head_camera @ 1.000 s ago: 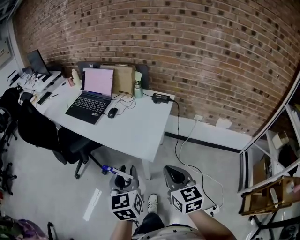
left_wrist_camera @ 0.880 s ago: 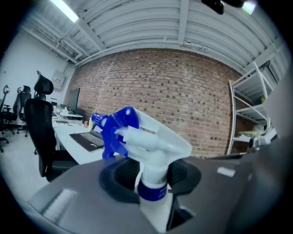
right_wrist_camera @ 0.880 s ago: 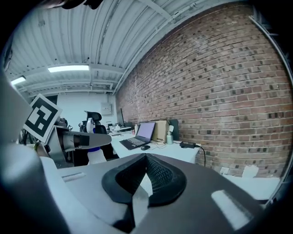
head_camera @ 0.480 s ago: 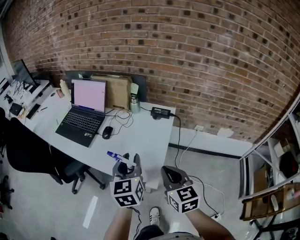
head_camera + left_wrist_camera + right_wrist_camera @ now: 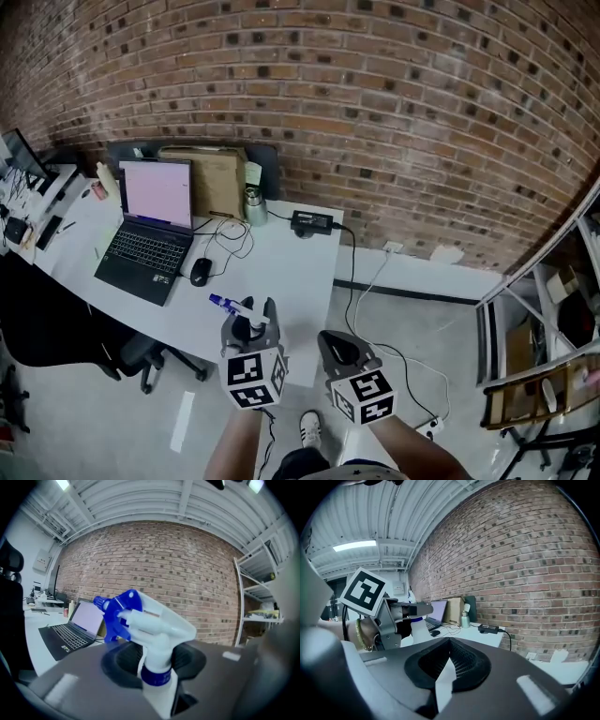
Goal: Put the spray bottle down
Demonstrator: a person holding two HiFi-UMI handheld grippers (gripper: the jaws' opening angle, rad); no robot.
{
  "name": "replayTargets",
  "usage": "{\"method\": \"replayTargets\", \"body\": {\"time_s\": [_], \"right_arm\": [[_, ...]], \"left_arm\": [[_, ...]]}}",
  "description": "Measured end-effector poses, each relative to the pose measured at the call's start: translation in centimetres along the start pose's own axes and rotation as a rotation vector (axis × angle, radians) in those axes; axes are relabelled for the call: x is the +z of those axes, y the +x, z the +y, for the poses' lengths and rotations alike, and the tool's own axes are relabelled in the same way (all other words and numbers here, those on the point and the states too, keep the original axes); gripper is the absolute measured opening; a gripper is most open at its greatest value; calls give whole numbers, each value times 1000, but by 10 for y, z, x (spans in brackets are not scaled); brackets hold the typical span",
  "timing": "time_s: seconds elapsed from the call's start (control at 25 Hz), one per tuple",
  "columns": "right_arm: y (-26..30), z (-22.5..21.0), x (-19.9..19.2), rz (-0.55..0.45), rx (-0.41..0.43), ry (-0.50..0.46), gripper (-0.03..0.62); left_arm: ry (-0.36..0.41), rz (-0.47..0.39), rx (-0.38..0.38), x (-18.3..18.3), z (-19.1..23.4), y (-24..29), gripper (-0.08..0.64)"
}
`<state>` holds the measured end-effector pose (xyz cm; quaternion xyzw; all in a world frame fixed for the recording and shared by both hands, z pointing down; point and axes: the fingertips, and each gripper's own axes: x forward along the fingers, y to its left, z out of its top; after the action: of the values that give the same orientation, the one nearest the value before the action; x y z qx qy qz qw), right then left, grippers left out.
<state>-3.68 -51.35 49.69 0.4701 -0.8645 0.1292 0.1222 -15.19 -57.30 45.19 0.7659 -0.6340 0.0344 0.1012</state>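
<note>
The spray bottle (image 5: 234,307) is white with a blue trigger head and nozzle. My left gripper (image 5: 249,326) is shut on it just below the blue collar, holding it upright over the near edge of the white desk (image 5: 291,272). In the left gripper view the spray bottle's head (image 5: 150,623) rises between the dark pads, nozzle pointing left toward the laptop (image 5: 70,630). My right gripper (image 5: 339,349) hangs to the right of the desk's corner, over the floor. In its own view the right gripper (image 5: 450,641) has its pads together with nothing between them.
On the desk sit an open laptop (image 5: 145,220), a mouse (image 5: 199,272), a cardboard box (image 5: 211,178), a metal flask (image 5: 253,204) and a power brick (image 5: 310,222) with cables. A black chair (image 5: 56,328) stands at the left, metal shelving (image 5: 553,319) at the right, a brick wall behind.
Both grippers have come forward to the desk: the left one, still holding the bottle, has gone from over the floor to over the desk's near edge. Neither jaw has changed.
</note>
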Motion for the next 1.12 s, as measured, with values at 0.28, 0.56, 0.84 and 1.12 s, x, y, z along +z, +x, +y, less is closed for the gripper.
{"method": "replayTargets", "body": {"time_s": [0.28, 0.56, 0.84, 1.12], "right_arm": [[-1, -1, -4, 2, 7, 10, 0], [-7, 7, 2, -4, 30, 6, 0], [-29, 29, 6, -46, 59, -3, 0], [-73, 65, 10, -90, 97, -17, 0]], "left_arm": [[58, 37, 4, -9, -10, 1, 215], [53, 49, 40, -9, -4, -14, 218], [21, -14, 85, -8, -14, -91, 28], [5, 19, 120, -23, -30, -151, 8]]}}
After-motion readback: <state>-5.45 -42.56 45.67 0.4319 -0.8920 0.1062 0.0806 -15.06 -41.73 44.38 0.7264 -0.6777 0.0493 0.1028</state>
